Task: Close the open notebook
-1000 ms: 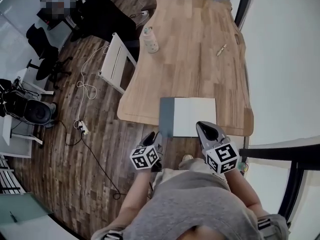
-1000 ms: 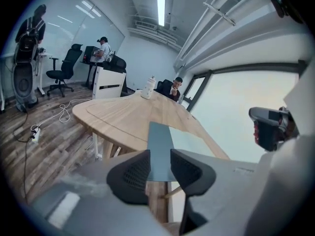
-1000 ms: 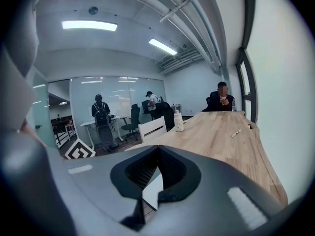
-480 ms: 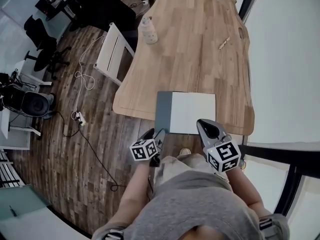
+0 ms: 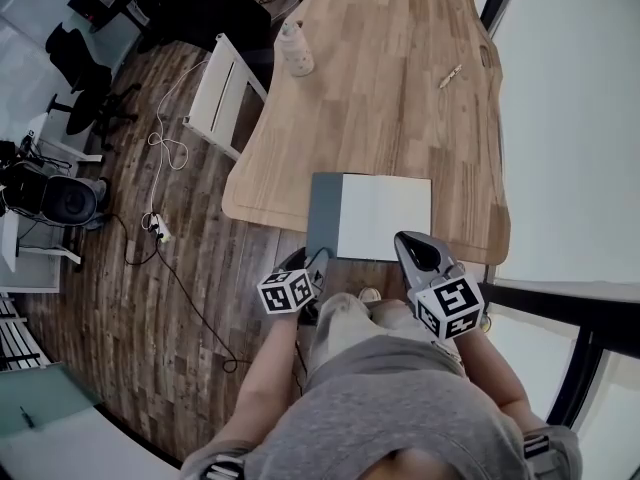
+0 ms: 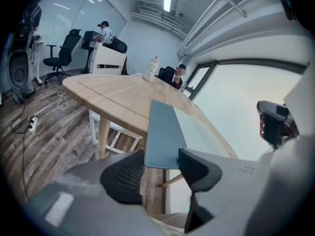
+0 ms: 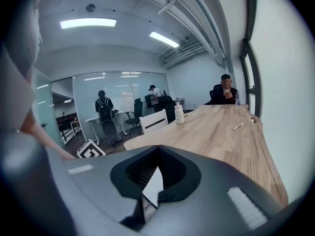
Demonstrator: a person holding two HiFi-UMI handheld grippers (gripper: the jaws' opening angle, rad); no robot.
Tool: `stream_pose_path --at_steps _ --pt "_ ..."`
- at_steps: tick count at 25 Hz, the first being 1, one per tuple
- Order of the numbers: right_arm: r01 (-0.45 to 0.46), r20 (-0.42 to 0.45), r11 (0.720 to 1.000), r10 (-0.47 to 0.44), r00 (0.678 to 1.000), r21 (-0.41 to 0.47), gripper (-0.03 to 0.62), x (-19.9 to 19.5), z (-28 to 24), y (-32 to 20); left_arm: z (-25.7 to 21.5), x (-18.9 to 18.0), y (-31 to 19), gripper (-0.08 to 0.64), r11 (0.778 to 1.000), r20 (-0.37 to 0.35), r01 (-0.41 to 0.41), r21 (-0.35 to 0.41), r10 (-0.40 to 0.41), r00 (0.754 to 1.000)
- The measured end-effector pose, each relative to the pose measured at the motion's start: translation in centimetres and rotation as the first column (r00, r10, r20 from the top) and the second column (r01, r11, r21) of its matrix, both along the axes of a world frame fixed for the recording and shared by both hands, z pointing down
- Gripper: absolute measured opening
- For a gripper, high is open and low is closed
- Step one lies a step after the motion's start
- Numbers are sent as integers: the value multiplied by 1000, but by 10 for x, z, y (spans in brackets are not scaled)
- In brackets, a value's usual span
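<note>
The open notebook lies at the table's near edge, its grey cover [image 5: 323, 213] at the left and its white page [image 5: 385, 216] at the right. My left gripper [image 5: 303, 273] hangs just below the table edge by the cover's near corner. Its jaws have just been opening and stand wide. In the left gripper view the overhanging cover [image 6: 165, 132] reaches toward the gap of the left gripper [image 6: 160, 173], touching neither pad. My right gripper [image 5: 412, 246] sits at the page's near edge. In the right gripper view the right gripper [image 7: 157, 151] has its tips together.
On the wooden table [image 5: 380, 118] a white bottle [image 5: 294, 48] stands at the far left and a pen [image 5: 450, 76] lies at the far right. A white chair [image 5: 225, 93] stands by the table's left side. Cables [image 5: 165, 158] lie on the floor.
The left gripper has sunk a little below the notebook's near-left corner. The right gripper and the notebook stay where they were.
</note>
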State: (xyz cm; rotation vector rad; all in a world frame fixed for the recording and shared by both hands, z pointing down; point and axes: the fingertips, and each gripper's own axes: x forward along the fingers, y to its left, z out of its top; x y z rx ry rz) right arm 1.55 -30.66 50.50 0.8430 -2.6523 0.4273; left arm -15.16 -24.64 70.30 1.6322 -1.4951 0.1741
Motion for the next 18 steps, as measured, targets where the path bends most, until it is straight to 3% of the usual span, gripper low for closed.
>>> stream_pose_path --at_steps 8,18 --pt "5 7 1000 -5 1000 16 2 0 -6 1 -31 -11 0 109 996 79 59 66 -64 995" --pt "-29 12 998 28 1000 50 2 16 -19 1 -84 2 -4 38 983 122 45 179 -68 990"
